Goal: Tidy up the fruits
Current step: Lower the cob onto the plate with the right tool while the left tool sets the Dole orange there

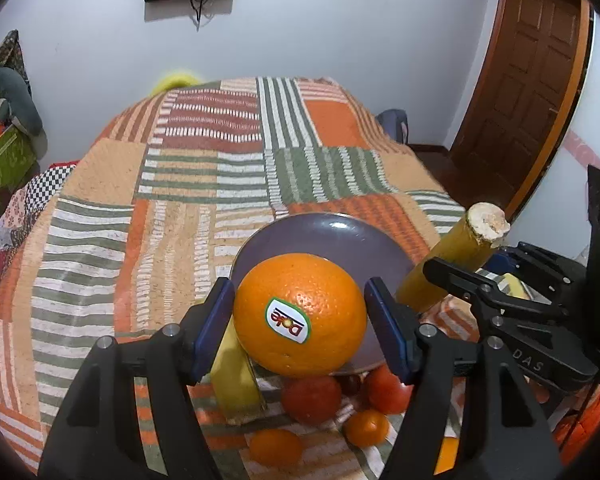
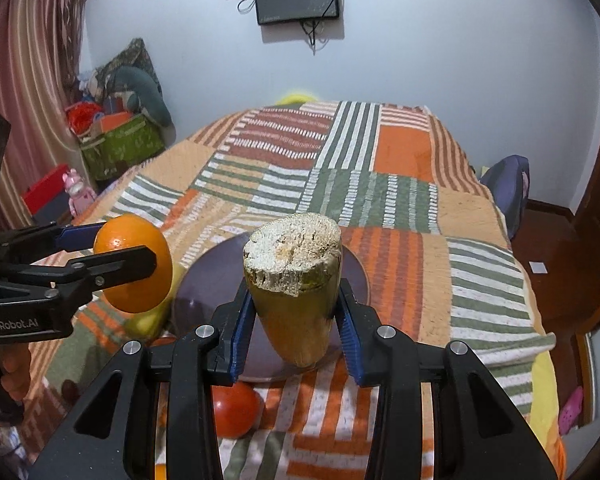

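My left gripper is shut on a large orange with a Dole sticker, held above the near edge of a purple plate. My right gripper is shut on a corn cob, its broken pale end toward the camera, held over the same plate. The cob shows at the right in the left wrist view, and the orange at the left in the right wrist view. Both grippers are side by side, apart.
A banana, two red tomatoes, and small oranges lie on the striped patchwork blanket near the plate's front. One tomato shows below my right gripper. A brown door stands at the right.
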### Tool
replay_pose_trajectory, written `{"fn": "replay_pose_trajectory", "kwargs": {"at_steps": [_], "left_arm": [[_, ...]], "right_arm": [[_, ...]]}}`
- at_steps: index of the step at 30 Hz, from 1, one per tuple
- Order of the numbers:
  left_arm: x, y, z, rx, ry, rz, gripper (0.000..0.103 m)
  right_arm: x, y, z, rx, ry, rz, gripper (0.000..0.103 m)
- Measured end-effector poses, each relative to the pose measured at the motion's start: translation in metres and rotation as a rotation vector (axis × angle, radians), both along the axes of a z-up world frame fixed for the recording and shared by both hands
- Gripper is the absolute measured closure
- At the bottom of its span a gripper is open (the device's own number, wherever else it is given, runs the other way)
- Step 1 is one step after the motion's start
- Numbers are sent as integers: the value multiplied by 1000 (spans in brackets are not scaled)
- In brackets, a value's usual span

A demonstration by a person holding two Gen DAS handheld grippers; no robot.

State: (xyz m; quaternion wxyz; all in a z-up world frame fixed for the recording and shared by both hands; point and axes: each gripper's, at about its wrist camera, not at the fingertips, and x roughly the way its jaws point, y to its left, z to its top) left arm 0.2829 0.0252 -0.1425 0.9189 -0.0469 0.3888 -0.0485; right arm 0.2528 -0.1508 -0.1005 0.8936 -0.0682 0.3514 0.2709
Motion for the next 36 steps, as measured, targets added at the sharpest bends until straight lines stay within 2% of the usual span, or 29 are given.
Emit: {"fn": "replay_pose_trajectory", "kwargs": {"at_steps": [7,16,18,21,25,32,34,36], "left_arm": [[27,0,-22,6,57,-8,36],[53,-3,-38,16,101,-23,39],[56,-2,-36,19,83,-23,51],[56,-4,-25,41,37,-30,51],[57,-6,-19,75,16,-29,51],[54,13,-26,25,54,9,51],[51,21,-27,15,61,19,51],[47,28,-28,17,62,33,51]], "right_arm": [[20,12,-13,-55,32,26,68],[36,21,-18,-56,28,41,67],[40,21,-19,-46,33,43,67],[47,21,-20,-30,42,31,67],[52,23,-21,-27,51,34,67],[58,35,-31,-86,87,57,67],[61,35,-37,-115,92,41,64],[64,32,-43,-107,123,38,64]]}}
